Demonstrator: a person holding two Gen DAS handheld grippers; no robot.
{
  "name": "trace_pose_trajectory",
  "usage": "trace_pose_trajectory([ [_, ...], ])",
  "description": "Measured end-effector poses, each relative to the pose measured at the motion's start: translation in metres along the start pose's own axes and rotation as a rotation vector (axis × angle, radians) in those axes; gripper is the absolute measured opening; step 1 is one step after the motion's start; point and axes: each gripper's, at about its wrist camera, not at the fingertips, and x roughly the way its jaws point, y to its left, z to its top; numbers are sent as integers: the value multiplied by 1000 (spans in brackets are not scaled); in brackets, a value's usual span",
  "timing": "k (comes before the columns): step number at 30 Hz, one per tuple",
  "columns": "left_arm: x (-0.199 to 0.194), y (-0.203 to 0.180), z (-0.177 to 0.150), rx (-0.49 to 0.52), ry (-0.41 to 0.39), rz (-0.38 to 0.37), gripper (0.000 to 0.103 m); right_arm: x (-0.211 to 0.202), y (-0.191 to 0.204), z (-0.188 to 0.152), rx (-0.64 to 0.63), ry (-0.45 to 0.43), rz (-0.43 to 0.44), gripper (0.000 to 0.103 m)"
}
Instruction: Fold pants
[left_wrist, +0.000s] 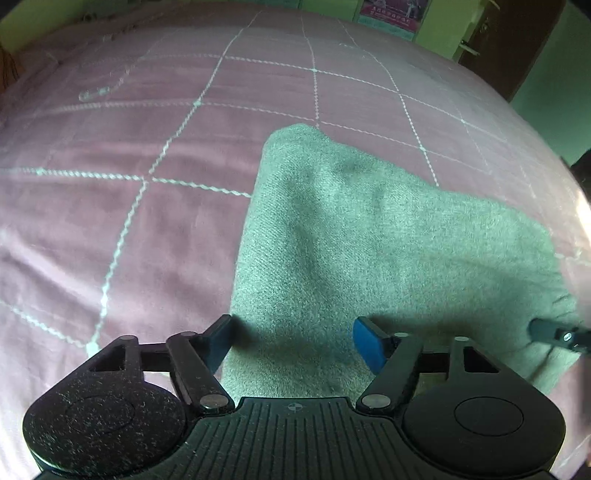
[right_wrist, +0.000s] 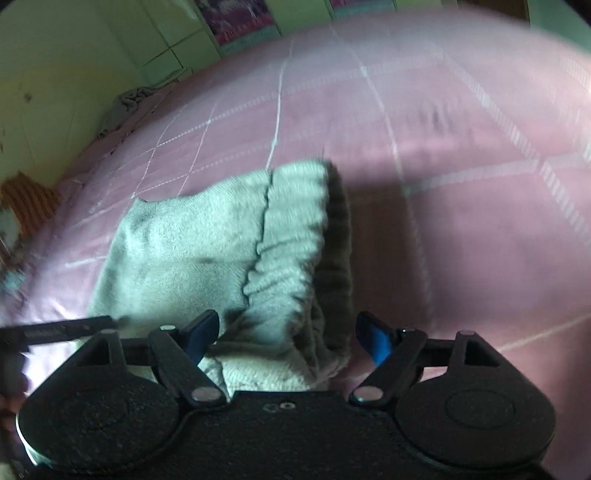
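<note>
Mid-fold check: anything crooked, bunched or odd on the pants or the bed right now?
Mostly fine. The grey pants lie folded on the pink bedspread, but the ribbed waistband is bunched and wrinkled, its layers not flush. Both the left gripper and right gripper are open.

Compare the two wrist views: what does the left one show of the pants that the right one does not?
Left wrist only: the plain folded body of the pants, its far corner raised, and a door at top right.

Right wrist only: the ribbed waistband, and a grey cloth by the wall.

Both: pink checked bedspread, and an open gripper, left and right, over the pants.
</note>
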Motion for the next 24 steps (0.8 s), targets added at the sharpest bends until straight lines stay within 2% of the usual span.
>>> trace_pose_trajectory([
  [2, 4, 5, 0, -15, 9, -26, 70, 9, -9, 0, 65, 32, 55, 81],
  [4, 5, 8, -1, -26, 6, -50, 70, 13, -13, -1, 92, 25, 77, 79],
  [5, 5, 11, -2, -25, 3, -55, 70, 15, -14, -2, 97, 21, 85, 71],
  [8, 11, 14, -2, -17, 9, -81, 70, 17, -12, -2, 117, 25, 89, 68],
  [9, 13, 17, -1, -20, 17, -96, 73, 16, -9, 0, 108, 29, 83, 68],
  [11, 18, 19, 2, -13, 46, -137, 84, 17, -6, 1, 93, 43, 78, 69],
  [13, 26, 13, 5, 26, 72, -156, 101, 19, -12, 2, 102, 56, 102, 70],
  [14, 29, 7, 5, 52, 81, -152, 103, 20, -15, 3, 118, 59, 116, 70],
  [16, 32, -2, 4, 72, 70, -116, 103, 23, -19, 3, 138, 60, 134, 71],
  [20, 30, -3, 1, 32, 45, -104, 103, 27, -18, 3, 140, 52, 140, 74],
  [23, 22, -3, -2, 13, 25, -95, 89, 24, -13, 2, 141, 50, 121, 65],
  [24, 20, 1, -2, -12, 20, -99, 79, 24, -13, 2, 134, 51, 124, 61],
])
